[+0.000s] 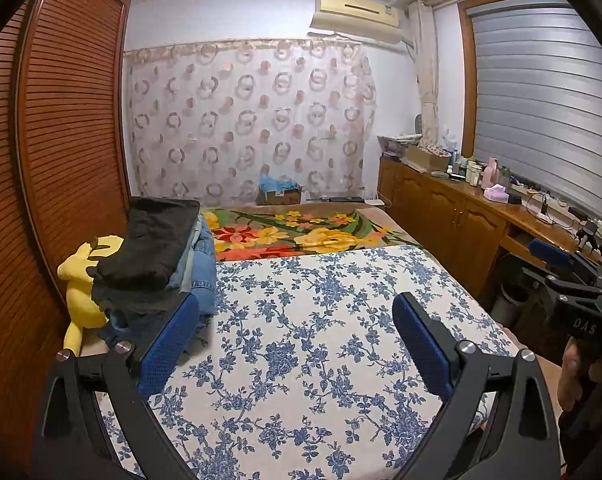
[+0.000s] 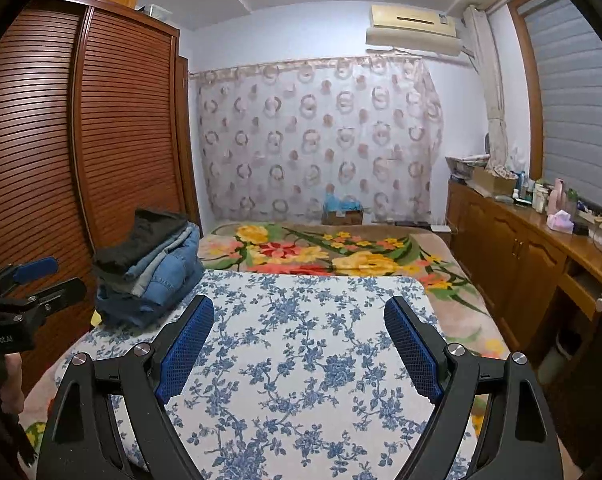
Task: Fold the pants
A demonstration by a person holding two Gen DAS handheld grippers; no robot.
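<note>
A stack of folded pants (image 1: 157, 256), black pair on top of denim ones, sits at ten o'clock on the blue-flowered sheet (image 1: 321, 320), beside a yellow plush toy (image 1: 79, 288) and a slatted wooden wardrobe (image 2: 81, 128). The left gripper (image 1: 295, 344) and right gripper (image 2: 299, 344) hover above the sheet, jaws spread wide, holding nothing.

The pants (image 1: 157, 256) lie as a stack of folded pieces at the far left of the bed. The top piece is dark, almost black, folded flat. Under it are light blue and darker blue denim pairs (image 2: 169, 268), with folded edges showing at the near side. The stack leans a little and looks uneven.
</note>
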